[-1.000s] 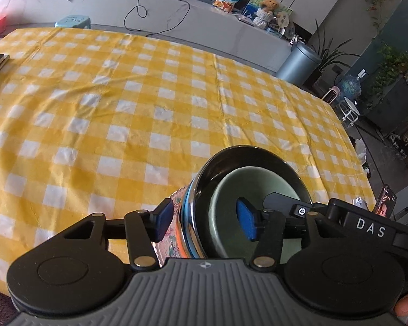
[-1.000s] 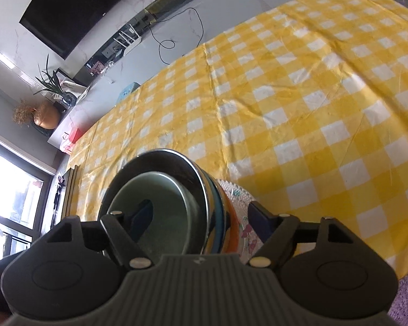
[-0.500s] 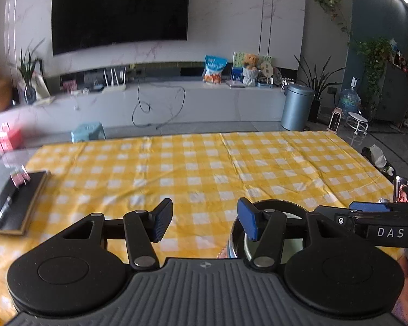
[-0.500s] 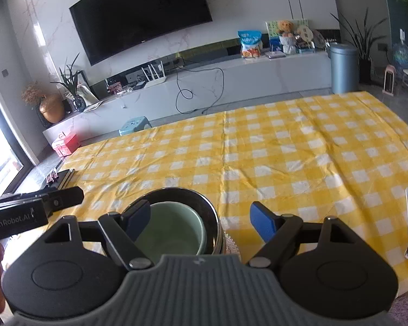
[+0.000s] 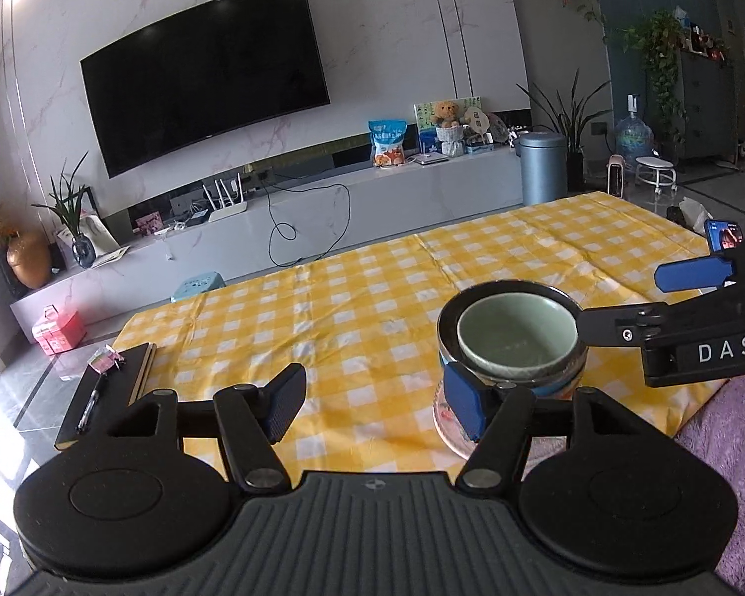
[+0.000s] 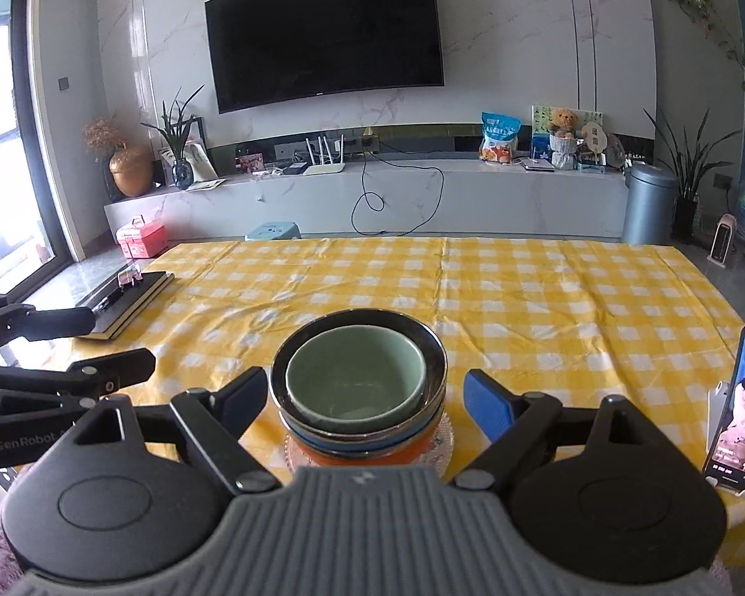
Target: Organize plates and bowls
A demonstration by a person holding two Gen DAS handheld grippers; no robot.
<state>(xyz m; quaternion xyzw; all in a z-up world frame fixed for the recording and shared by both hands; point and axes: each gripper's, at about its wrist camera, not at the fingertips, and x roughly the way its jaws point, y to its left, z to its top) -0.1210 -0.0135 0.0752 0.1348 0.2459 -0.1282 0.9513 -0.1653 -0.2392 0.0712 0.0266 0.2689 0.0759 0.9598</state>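
With both jaws spread wide, the right tongs (image 6: 365, 400) hang just behind the stack (image 6: 360, 397) and touch nothing; their jaws have just been opening, the stack showing in the gap beyond the pads. The stack (a green bowl (image 6: 356, 372) nested in a dark bowl (image 6: 434, 347) over blue and orange dishes on a patterned plate (image 6: 444, 439)) stands on the yellow-checked tabletop (image 6: 521, 298). The left tongs (image 5: 372, 402) also gape, having just opened further, holding nothing; the stack lies just past their right pad, with bare cloth between the pads.
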